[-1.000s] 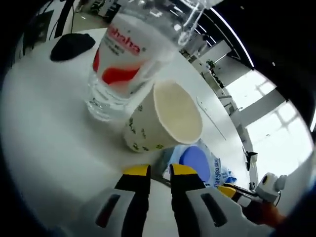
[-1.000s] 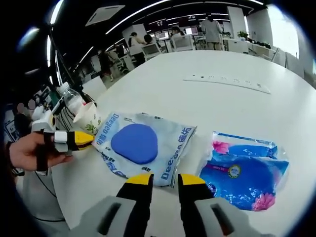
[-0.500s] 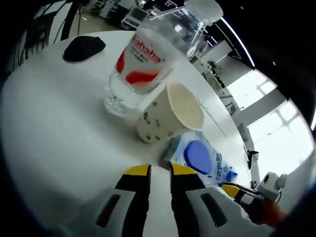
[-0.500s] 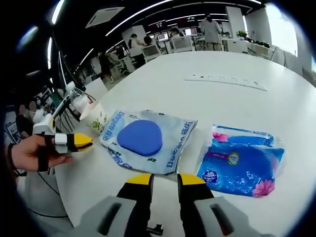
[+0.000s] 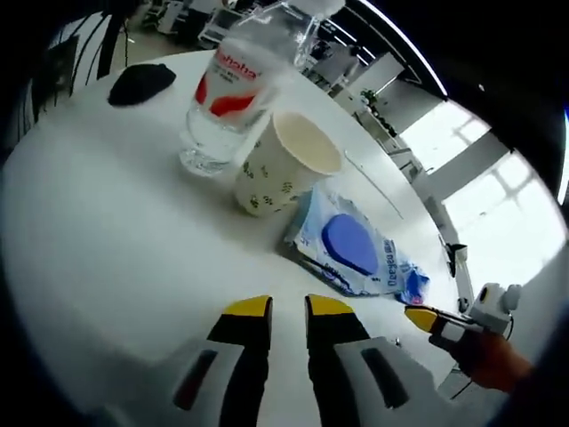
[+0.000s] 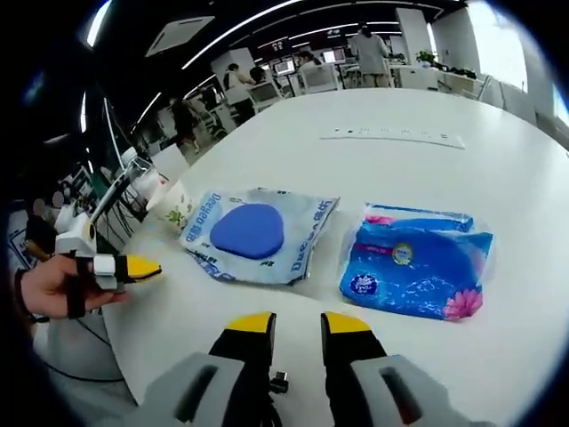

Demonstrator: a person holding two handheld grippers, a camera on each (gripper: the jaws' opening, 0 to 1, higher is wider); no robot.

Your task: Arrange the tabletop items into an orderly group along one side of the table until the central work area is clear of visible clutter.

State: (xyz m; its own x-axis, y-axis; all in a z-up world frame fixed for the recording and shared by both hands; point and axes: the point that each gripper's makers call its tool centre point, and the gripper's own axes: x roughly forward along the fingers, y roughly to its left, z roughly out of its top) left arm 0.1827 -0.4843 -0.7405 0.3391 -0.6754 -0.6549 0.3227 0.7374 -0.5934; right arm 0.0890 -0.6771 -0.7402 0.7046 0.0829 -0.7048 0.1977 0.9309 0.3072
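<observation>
Both grippers held above the white table [image 6: 498, 205], jaws slightly apart, clamped on nothing.

Water bottle [image 5: 233, 93] touching paper cup [image 5: 282, 172]; wipes pack [image 6: 253, 233] just beside cup; blue tissue pack [image 6: 416, 269] near wipes. Left gripper [image 5: 287, 310], right gripper [image 6: 291, 324].

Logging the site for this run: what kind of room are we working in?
Probably an open-plan office: a large white table with a power strip, desks with monitors behind, people standing, strip ceiling lights.
</observation>
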